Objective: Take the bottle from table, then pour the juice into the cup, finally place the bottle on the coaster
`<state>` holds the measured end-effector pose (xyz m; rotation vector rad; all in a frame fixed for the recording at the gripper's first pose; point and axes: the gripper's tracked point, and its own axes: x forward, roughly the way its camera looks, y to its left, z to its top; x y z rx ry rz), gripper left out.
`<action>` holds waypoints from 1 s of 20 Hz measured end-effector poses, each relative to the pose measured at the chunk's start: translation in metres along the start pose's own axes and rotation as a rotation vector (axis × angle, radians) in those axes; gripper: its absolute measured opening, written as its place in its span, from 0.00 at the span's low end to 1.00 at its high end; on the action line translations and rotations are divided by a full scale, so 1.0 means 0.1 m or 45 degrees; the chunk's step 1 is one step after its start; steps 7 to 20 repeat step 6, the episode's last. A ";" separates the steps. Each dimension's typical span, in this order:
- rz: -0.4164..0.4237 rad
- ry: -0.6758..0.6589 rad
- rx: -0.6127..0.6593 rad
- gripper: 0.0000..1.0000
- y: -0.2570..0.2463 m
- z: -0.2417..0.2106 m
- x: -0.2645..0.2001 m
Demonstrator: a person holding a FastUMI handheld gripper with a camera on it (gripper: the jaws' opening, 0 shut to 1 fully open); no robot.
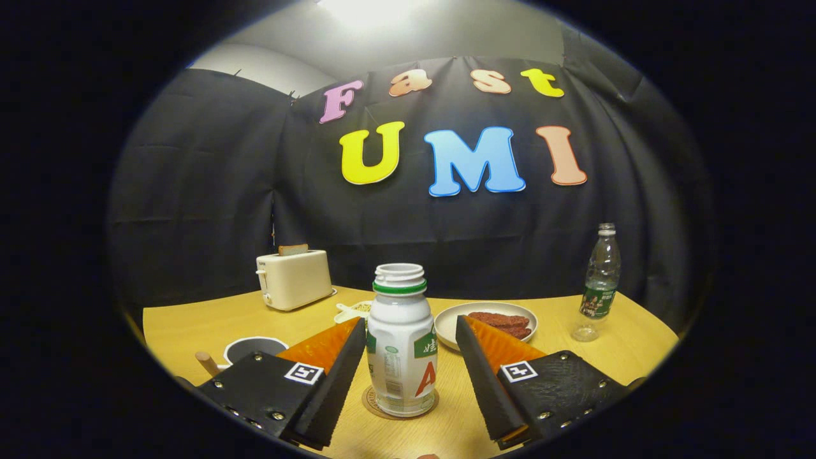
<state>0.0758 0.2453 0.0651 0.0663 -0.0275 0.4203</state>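
A white bottle (401,344) with a green neck ring and no cap stands upright on a round coaster (376,407) on the wooden table. It sits between my two fingers. My gripper (411,328) is open: the left finger's pad lies close beside the bottle, the right finger stands clearly apart from it. A dark cup (254,349) with a white rim and a wooden handle stands to the left, just beyond the left finger.
A cream toaster (294,278) with a slice of bread stands at the back left. A white plate (488,319) with reddish food lies behind the right finger. A small white dish (352,312) sits behind the bottle. A clear water bottle (599,284) stands at the far right.
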 end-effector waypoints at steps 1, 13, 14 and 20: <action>-0.014 -0.022 -0.004 0.86 -0.04 0.07 -0.07; -0.072 -0.062 -0.022 0.86 -0.31 0.11 -0.29; -0.072 -0.062 -0.022 0.86 -0.31 0.11 -0.29; -0.072 -0.062 -0.022 0.86 -0.31 0.11 -0.29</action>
